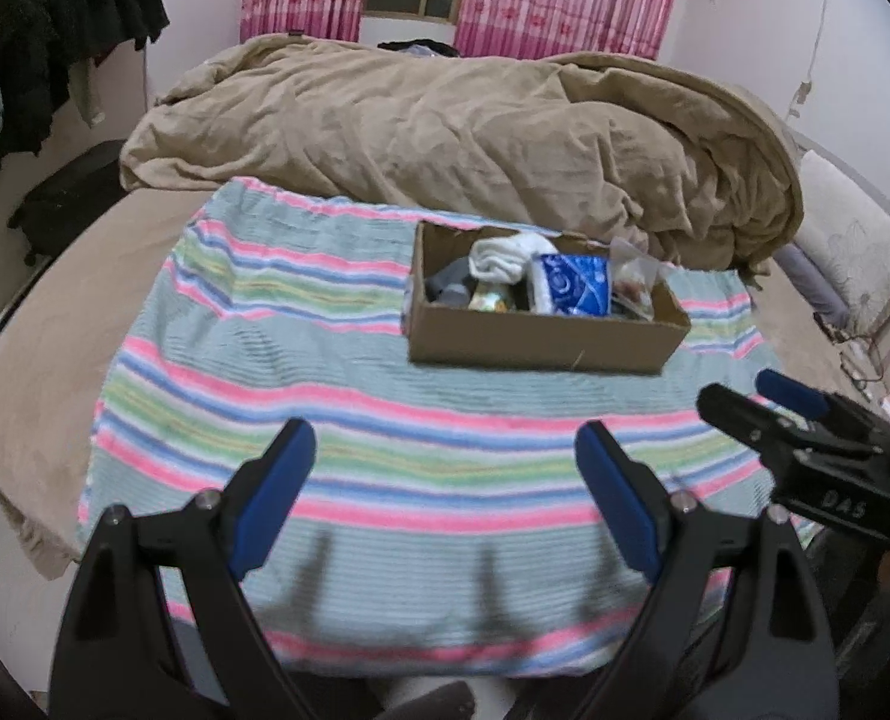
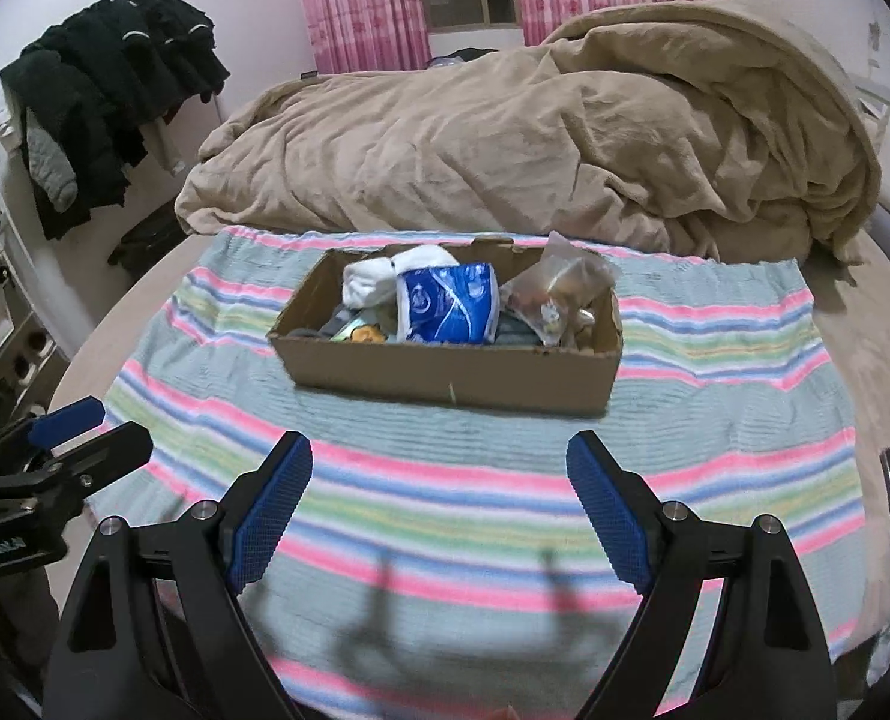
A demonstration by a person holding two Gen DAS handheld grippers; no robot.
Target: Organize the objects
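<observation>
A: Both sets of tongs hang over the near edge of the striped towel [image 2: 445, 480] on the bed, and both are released and hold nothing. The left tongs [image 1: 445, 474] and the right tongs [image 2: 438, 480] each show blue pads spread wide.

B: Where are the things to sort?

A: All are in the cardboard box [image 2: 445, 369], which sits toward the towel's far edge, just before the brown blanket [image 2: 535, 144]. On top lie a white rolled cloth [image 2: 372, 279], a blue packet [image 2: 448, 303] and a clear bag [image 2: 559, 294] at the right end.

B: What is the best way to begin?

A: Probably one pair takes the top item while the other steadies the box's near wall. The blue packet stands tall and should give the pads a fair grip. The clear bag looks slippery and is better pinched at its gathered top.

B: Is anything unclear?

A: The box walls hide the lower contents, which show only as grey and yellowish scraps. The bag's contents are too blurred to name.
</observation>
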